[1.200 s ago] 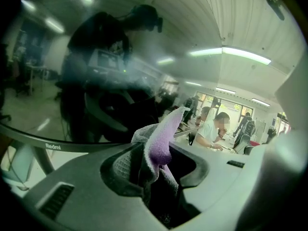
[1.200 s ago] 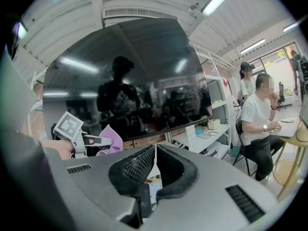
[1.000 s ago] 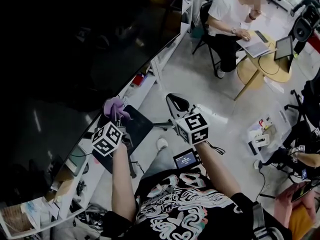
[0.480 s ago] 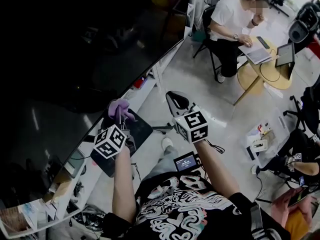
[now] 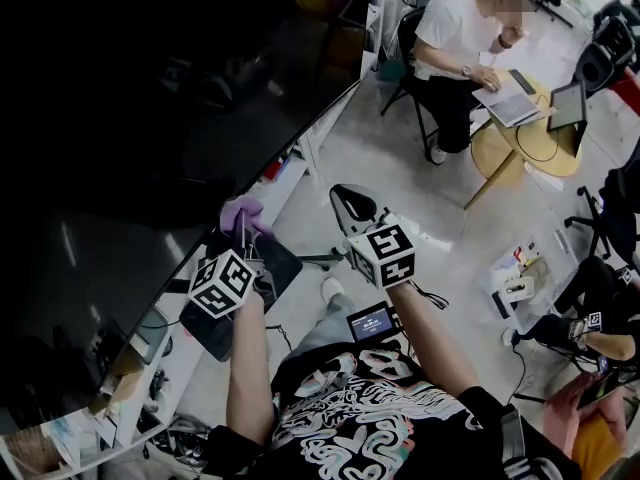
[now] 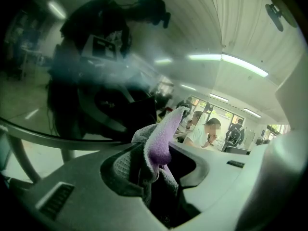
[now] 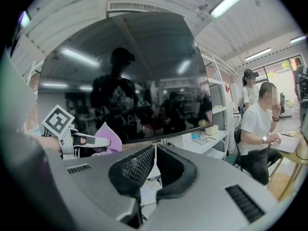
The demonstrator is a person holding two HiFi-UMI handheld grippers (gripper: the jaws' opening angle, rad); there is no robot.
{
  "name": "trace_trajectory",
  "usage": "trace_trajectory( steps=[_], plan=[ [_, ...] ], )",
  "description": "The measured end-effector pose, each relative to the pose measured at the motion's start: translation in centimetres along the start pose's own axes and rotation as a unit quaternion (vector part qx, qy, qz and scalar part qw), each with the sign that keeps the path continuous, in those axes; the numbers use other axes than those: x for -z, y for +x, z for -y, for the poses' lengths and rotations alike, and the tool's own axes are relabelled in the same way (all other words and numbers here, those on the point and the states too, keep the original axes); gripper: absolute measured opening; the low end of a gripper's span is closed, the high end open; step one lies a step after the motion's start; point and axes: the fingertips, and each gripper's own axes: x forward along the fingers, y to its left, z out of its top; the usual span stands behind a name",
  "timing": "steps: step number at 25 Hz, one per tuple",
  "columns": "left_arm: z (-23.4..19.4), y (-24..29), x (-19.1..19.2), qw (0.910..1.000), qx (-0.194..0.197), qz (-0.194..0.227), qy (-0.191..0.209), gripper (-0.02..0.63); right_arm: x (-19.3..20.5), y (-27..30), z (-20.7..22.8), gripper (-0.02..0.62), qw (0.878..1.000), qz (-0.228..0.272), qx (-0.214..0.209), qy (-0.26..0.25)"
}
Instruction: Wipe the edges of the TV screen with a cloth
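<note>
Dark TV screen (image 5: 150, 118) ahead, left gripper (image 6: 156, 174) fingers clamp a crumpled purple-grey cloth (image 6: 159, 141); right gripper (image 7: 155, 163) fingers together, empty.

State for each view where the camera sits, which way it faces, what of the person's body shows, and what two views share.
Head view: on the person's head, looking steeply down; forearms, shirt, left gripper and right gripper show.
Left gripper view: on the left gripper, facing the TV screen; its jaws clamp the purple cloth.
Right gripper view: on the right gripper, facing the screen's lower edge; its jaws are shut, empty.
Shared: head and right gripper views both show the left gripper holding the cloth.
</note>
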Motion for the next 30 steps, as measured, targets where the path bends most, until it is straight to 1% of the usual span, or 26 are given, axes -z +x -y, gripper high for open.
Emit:
trace_trajectory(
  steps=[5, 9, 13, 17, 21, 25, 30],
  plan=[
    [1.3, 1.2, -0.1, 0.9998, 0.009, 0.003, -0.018, 0.152, 0.2, 0.0, 1.2, 0.035, 1.000, -0.002, 0.004, 0.003],
    [1.8, 1.8, 0.0, 0.9986, 0.022, 0.005, -0.048, 0.152, 0.7, 0.1, 1.6, 0.035, 1.000, -0.005, 0.009, 0.009],
    [2.1, 2.3, -0.2, 0.9961, 0.037, 0.005, -0.080, 0.152, 0.4, 0.3, 1.6, 0.035, 1.000, -0.003, 0.009, 0.013],
    [2.5, 2.9, -0.3, 0.9945, 0.050, 0.002, -0.092, 0.150, 0.2, 0.7, 1.9, 0.035, 1.000, 0.001, 0.015, 0.010],
    [3.2, 3.6, -0.4, 0.9911, 0.069, 0.001, -0.113, 0.150, -0.1, 0.9, 2.3, 0.035, 1.000, 0.003, 0.019, 0.012],
    [3.9, 4.5, -0.4, 0.9897, 0.081, -0.004, -0.118, 0.149, -0.2, 1.3, 2.6, 0.035, 1.000, 0.003, 0.021, 0.017],
    [5.2, 5.9, -0.4, 0.9850, 0.097, -0.006, -0.142, 0.147, -0.1, 1.7, 4.1, 0.035, 0.999, 0.002, 0.029, 0.022]
  ],
)
